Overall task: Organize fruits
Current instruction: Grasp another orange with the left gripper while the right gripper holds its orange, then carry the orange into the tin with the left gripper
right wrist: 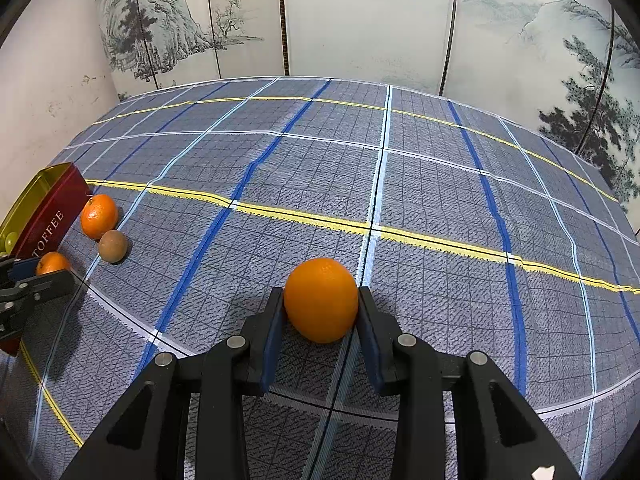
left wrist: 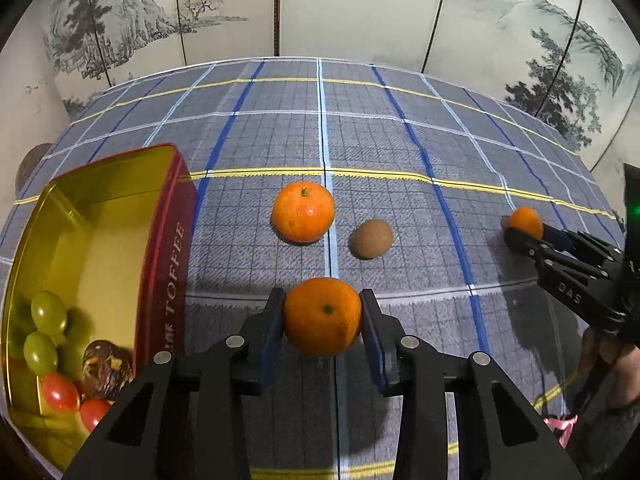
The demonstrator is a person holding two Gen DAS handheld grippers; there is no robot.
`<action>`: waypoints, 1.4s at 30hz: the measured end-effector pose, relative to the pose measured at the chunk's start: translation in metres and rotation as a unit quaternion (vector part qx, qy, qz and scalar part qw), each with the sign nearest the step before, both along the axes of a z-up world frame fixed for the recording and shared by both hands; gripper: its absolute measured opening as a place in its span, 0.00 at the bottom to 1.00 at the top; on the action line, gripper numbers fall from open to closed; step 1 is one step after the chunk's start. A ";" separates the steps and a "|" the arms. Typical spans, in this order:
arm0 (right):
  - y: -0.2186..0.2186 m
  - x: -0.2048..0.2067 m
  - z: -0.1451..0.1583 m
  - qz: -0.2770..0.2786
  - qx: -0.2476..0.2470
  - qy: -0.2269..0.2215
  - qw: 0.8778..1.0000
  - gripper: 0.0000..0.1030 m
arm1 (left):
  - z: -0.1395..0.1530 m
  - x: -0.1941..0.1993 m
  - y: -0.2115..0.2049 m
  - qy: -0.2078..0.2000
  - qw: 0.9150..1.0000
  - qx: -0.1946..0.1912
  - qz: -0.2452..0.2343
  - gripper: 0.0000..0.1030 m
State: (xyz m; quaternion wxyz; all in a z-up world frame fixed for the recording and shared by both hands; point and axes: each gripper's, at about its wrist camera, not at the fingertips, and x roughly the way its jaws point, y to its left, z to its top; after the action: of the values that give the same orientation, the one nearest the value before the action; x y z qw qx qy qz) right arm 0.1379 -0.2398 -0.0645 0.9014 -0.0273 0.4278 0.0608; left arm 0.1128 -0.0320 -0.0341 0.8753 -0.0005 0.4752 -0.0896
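Three mandarins: one clamped in the left gripper (left wrist: 322,316), one clamped in the right gripper (right wrist: 321,302), one mandarin (left wrist: 303,211) ahead beside one kiwi (left wrist: 371,238); plaid tablecloth (left wrist: 400,140), painted screen (left wrist: 360,8) behind.

The toffee tin (left wrist: 166,264) is running off the lower left of the left wrist view, with the gripper hiding its near corner and part of a cherry tomato (left wrist: 94,414). At the left edge of the right wrist view, only one end of the tin (right wrist: 48,216) is showing. A brown round thing (left wrist: 34,162) at the left edge of the left wrist view is staying too dim to identify.
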 end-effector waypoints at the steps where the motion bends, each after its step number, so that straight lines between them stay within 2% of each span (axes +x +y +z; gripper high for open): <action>1: 0.000 0.000 0.000 0.000 0.000 0.000 1.000 0.33 | 0.002 -0.003 0.000 -0.002 1.000 0.000 -0.001 0.37; 14: 0.000 0.000 0.000 0.000 0.000 0.000 1.000 0.32 | 0.028 -0.026 0.014 -0.022 1.000 -0.002 0.011 0.37; 25: 0.001 0.000 0.000 0.000 -0.001 0.000 1.000 0.32 | 0.049 -0.039 0.050 -0.046 0.998 0.000 0.044 0.37; 42: 0.001 0.000 -0.001 -0.001 -0.003 0.000 1.000 0.32 | 0.043 -0.048 0.127 -0.041 0.991 0.009 0.128 0.37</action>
State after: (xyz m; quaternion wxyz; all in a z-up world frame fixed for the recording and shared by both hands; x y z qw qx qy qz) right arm 0.1376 -0.2391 -0.0652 0.9014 -0.0299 0.4279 0.0585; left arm 0.0651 0.0950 0.0093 0.8983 -0.0495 0.4357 0.0271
